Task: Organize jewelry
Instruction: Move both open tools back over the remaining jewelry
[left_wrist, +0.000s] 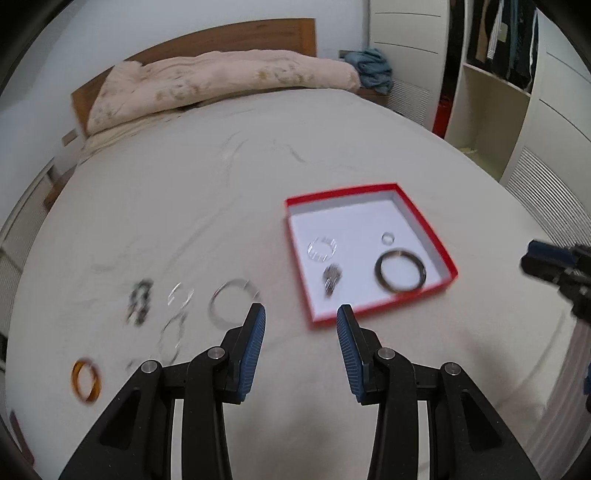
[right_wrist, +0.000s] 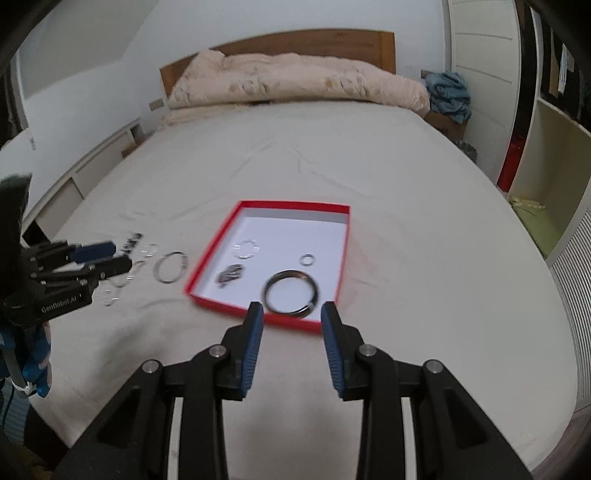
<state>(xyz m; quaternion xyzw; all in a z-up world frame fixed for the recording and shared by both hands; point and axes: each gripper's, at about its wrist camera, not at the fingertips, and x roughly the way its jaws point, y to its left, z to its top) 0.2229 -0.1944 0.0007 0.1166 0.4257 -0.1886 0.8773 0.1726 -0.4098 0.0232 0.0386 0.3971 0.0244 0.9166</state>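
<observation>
A shallow red box with a white floor lies on the bed. In it are a dark bangle, a small ring, a clear beaded bracelet and a dark clump of jewelry. Left of the box on the sheet lie a silver bangle, thin clear rings, a dark chain and an amber bangle. My left gripper is open and empty. My right gripper is open and empty just before the box's near edge.
A rolled pink duvet lies at the wooden headboard. A blue cloth sits on the bedside stand. Wardrobe shelves stand to the right. The bed edge curves close on the right.
</observation>
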